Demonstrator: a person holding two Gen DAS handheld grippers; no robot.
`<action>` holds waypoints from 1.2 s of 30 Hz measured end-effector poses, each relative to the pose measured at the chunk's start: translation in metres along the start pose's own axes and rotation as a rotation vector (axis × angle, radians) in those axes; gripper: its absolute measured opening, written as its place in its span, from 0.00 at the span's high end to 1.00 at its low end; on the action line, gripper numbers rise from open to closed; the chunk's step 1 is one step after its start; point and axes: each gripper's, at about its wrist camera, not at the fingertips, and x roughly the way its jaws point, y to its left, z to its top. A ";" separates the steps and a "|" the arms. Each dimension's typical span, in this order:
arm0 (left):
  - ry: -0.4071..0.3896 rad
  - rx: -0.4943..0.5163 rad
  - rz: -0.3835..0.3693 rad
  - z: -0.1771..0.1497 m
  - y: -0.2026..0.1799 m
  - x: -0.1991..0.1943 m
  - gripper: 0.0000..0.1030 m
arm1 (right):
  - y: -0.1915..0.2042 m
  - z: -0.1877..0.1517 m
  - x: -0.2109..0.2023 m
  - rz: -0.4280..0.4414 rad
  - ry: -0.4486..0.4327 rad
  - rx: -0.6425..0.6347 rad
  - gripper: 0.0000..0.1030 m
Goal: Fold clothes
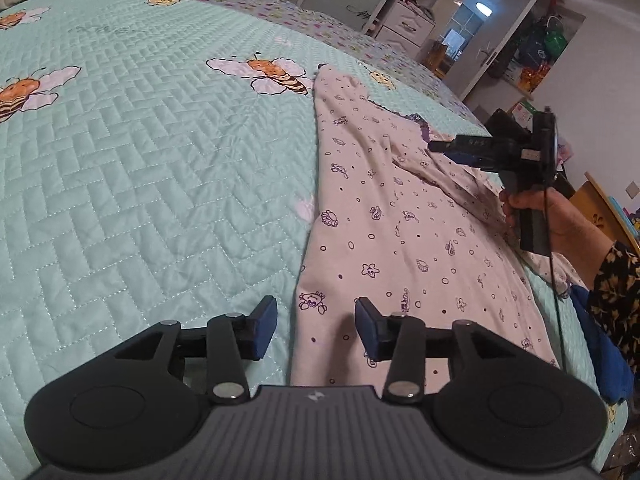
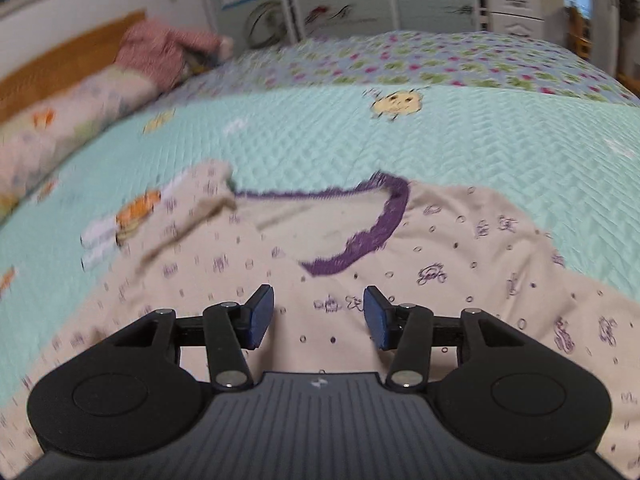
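Clothes here means one pale printed garment point(image 1: 400, 216) with a purple-trimmed neckline point(image 2: 376, 224), lying spread on the quilted mint bedspread point(image 1: 140, 160).

The left gripper point(image 1: 316, 328) hangs low over the garment's near edge with its blue pads parted; cloth and quilt show in the gap, but nothing is pinched. The right gripper point(image 2: 319, 316) is likewise part open and empty, poised above the chest of the garment just short of the neckline; its view is smeared with motion. In the left view the same tool point(image 1: 456, 148) appears held by a hand point(image 1: 560, 224) in a dark patterned sleeve, over the far side of the cloth.

The garment looks partly laid over itself along one side, with a sleeve point(image 2: 192, 196) reaching toward the bee print, so the fold seems begun, not finished. The step in hand is probably choosing fresh grip points. Next, each tool likely needs to drop onto an edge, close on a single layer, and carry it across evenly.
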 end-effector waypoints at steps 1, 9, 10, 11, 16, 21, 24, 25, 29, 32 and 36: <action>-0.001 -0.001 -0.001 0.000 0.000 0.000 0.55 | 0.001 0.000 0.002 0.004 0.009 -0.020 0.51; -0.016 0.060 0.013 -0.004 -0.007 0.002 0.51 | 0.000 0.002 -0.019 0.072 0.001 -0.007 1.00; -0.017 0.070 0.016 -0.005 -0.008 0.002 0.51 | -0.002 0.003 -0.025 0.076 -0.011 0.019 1.00; -0.018 0.078 0.018 -0.005 -0.008 0.002 0.51 | -0.006 0.003 -0.032 0.074 -0.028 0.054 1.00; -0.016 0.079 0.014 -0.004 -0.006 0.002 0.51 | -0.019 -0.001 -0.041 -0.012 -0.027 0.124 1.00; -0.012 0.110 0.029 -0.005 -0.010 0.002 0.51 | -0.022 -0.007 -0.024 -0.009 0.012 0.179 0.92; -0.003 0.098 0.037 -0.003 -0.011 0.001 0.51 | -0.026 -0.012 -0.029 0.031 -0.022 0.240 0.76; 0.004 0.077 0.036 0.000 -0.011 0.000 0.51 | -0.025 -0.013 -0.033 0.028 -0.039 0.248 0.76; -0.027 -0.015 -0.023 0.020 -0.012 -0.011 0.51 | -0.022 -0.016 -0.050 0.018 -0.102 0.265 0.74; -0.072 -0.020 -0.062 0.048 -0.024 -0.004 0.51 | -0.007 -0.017 -0.053 0.093 -0.119 0.256 0.74; -0.082 -0.009 -0.069 0.087 -0.035 0.044 0.46 | 0.017 -0.011 -0.039 0.263 -0.118 0.318 0.73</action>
